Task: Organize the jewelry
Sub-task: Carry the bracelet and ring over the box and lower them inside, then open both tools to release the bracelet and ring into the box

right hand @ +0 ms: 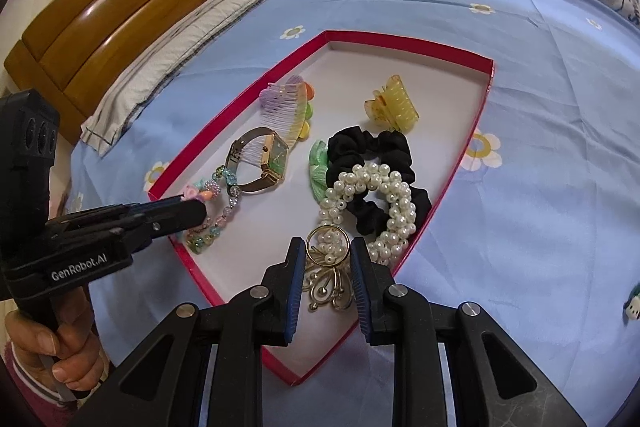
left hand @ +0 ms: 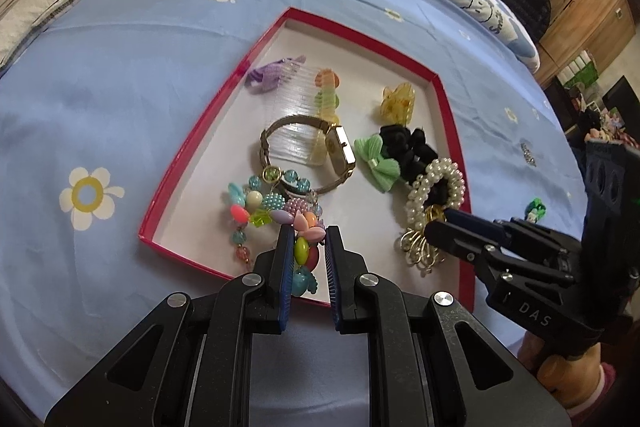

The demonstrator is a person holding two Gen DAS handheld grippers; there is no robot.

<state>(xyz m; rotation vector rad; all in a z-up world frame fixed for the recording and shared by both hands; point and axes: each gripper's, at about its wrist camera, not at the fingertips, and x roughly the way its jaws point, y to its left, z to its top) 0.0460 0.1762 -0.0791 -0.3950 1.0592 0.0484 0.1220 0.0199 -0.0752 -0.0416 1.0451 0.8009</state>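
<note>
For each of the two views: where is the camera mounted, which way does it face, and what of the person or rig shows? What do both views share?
Left wrist: on the left gripper, looking forward over the red tray; its jaws flank the bead bracelet; the right gripper enters from the right.
Right wrist: on the right gripper, facing the tray and headboard; its jaws flank the gold brooch; the left gripper and hand show at left.
Shared: tray, watch, pearl scrunchie, yellow claw clip.
</note>
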